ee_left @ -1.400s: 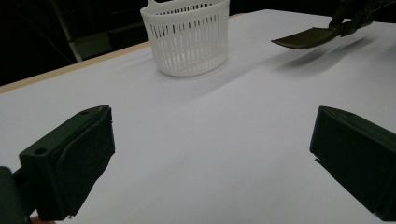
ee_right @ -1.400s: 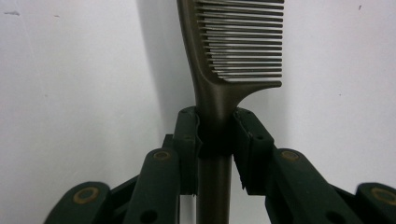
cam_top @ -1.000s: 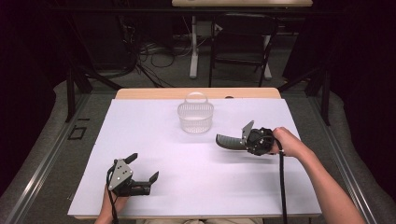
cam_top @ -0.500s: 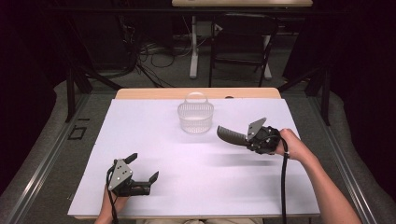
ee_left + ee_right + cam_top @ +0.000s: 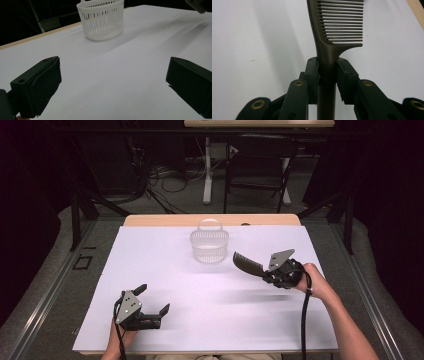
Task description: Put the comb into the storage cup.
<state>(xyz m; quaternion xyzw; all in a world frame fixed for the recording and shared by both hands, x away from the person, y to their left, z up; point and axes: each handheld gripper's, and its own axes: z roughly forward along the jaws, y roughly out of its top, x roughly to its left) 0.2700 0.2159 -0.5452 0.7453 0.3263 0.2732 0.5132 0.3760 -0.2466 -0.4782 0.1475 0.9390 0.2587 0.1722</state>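
One comb (image 5: pixel 247 263) is clamped by its handle in my right gripper (image 5: pixel 267 271), lifted off the table (image 5: pixel 165 275) just right of the basket (image 5: pixel 209 245), teeth end toward it. I judge I'm mid-carry; next I must bring the comb over the rim and tip it in. My left gripper (image 5: pixel 151 301) rests near the table's front edge, well short of the basket, jaws spread and empty.
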